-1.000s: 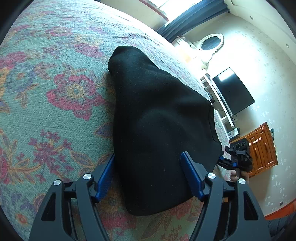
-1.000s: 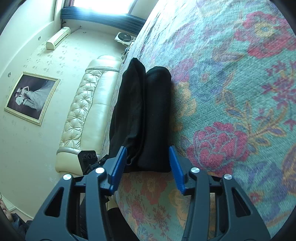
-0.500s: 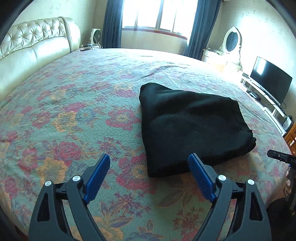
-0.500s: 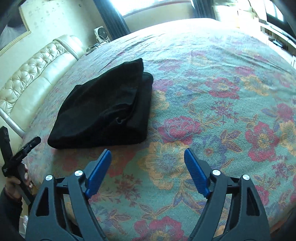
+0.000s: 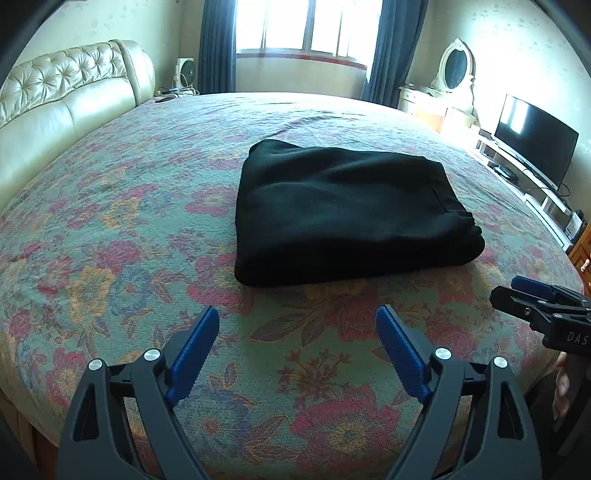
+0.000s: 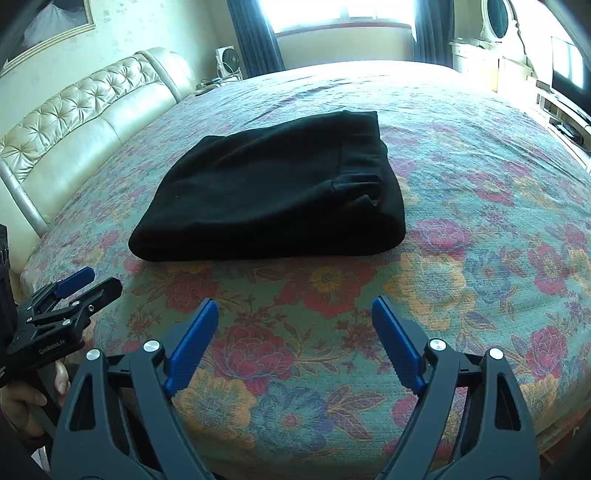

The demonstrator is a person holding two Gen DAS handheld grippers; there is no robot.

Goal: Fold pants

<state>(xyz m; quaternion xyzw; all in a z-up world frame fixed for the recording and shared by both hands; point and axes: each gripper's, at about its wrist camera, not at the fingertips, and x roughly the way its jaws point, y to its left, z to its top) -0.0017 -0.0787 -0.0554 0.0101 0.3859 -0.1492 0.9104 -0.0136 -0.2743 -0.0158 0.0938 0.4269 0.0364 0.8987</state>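
Note:
The black pants (image 5: 343,214) lie folded in a compact rectangle on the floral bedspread (image 5: 110,258). They also show in the right wrist view (image 6: 273,195). My left gripper (image 5: 297,321) is open and empty, held back from the near edge of the pants. My right gripper (image 6: 294,314) is open and empty, also short of the pants. The right gripper shows at the right edge of the left wrist view (image 5: 535,299), and the left gripper at the left edge of the right wrist view (image 6: 70,295).
A cream tufted headboard (image 5: 62,96) runs along the bed's left side. A television (image 5: 532,144) on a low stand and a dressing table with an oval mirror (image 5: 456,68) stand to the right. A window with dark curtains (image 5: 295,26) is at the far end.
Both grippers have drawn back and up from the pants, which lay between their fingers a second ago. The folded pants stay in place on the bed.

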